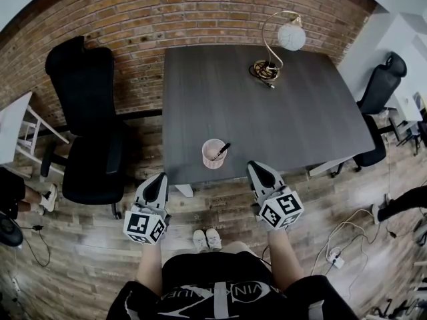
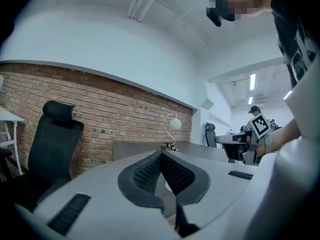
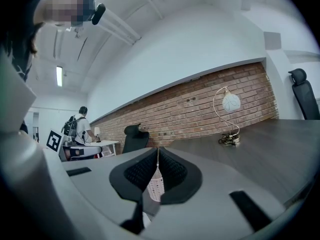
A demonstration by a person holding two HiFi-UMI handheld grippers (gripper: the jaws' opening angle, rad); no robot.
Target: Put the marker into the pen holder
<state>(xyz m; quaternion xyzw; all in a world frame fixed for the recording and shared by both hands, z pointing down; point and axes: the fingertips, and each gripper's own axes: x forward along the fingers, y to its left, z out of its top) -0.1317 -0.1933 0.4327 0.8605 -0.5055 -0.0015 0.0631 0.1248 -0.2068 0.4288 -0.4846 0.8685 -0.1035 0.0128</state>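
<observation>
A pink pen holder [image 1: 213, 156] stands near the front edge of the dark grey table [image 1: 267, 112]. A black marker [image 1: 221, 151] sticks out of it, leaning right. My left gripper [image 1: 160, 177] hovers just off the table's front edge, left of the holder, with its jaws shut and nothing between them [image 2: 161, 154]. My right gripper [image 1: 256, 167] hangs at the front edge to the holder's right, also shut and empty [image 3: 158, 150]. In the right gripper view the pink holder [image 3: 154, 186] shows just behind the closed jaws.
A curved desk lamp [image 1: 276, 42] with a white globe stands at the table's far side. A black office chair [image 1: 87, 125] sits left of the table by the brick wall, another chair [image 1: 381, 85] to the right. Cables [image 1: 337, 252] lie on the wooden floor.
</observation>
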